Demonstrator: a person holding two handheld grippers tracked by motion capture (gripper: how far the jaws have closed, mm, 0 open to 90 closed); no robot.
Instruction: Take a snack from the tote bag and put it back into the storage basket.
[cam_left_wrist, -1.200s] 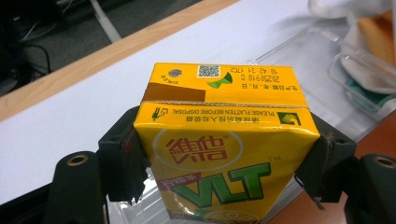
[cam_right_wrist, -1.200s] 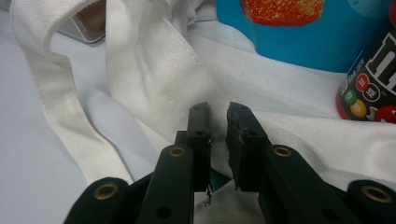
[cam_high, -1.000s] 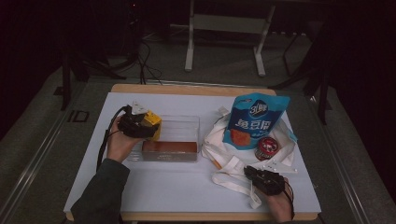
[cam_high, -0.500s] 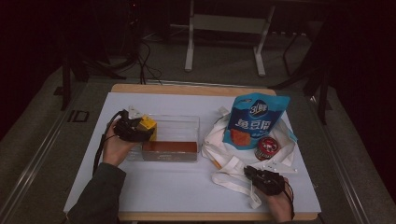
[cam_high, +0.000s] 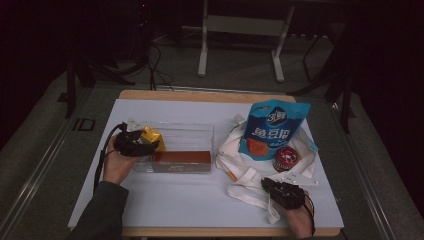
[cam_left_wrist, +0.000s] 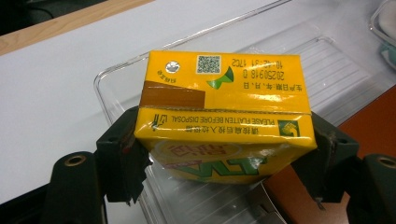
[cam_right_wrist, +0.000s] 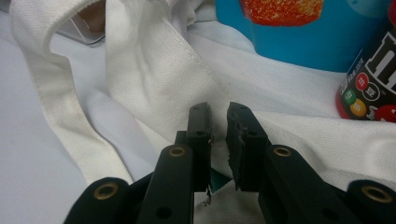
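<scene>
A yellow drink carton (cam_left_wrist: 224, 98) sits crosswise between the jaws of my left gripper (cam_left_wrist: 224, 158), which is shut on its two ends. In the high view that gripper (cam_high: 150, 142) holds the carton (cam_high: 151, 136) over the left end of a clear plastic tray (cam_high: 200, 131). A flat red-brown item (cam_high: 182, 157) lies along the tray's near side. My right gripper (cam_right_wrist: 219, 116) rests on a white cloth bag (cam_right_wrist: 154, 70), its jaws almost together and pinching the fabric. From above, this gripper (cam_high: 267, 184) is at the bag's near straps.
A blue snack pouch (cam_high: 272, 130) stands on the white bag (cam_high: 235, 150), with a round red candy tin (cam_high: 286, 159) beside it. The tray's ribbed floor (cam_left_wrist: 327, 60) shows past the carton. White tabletop (cam_high: 190, 205) spreads toward the near edge.
My left hand has drifted left and slightly lower with the carton, toward the tray's left end. The right gripper has stayed where it was.
</scene>
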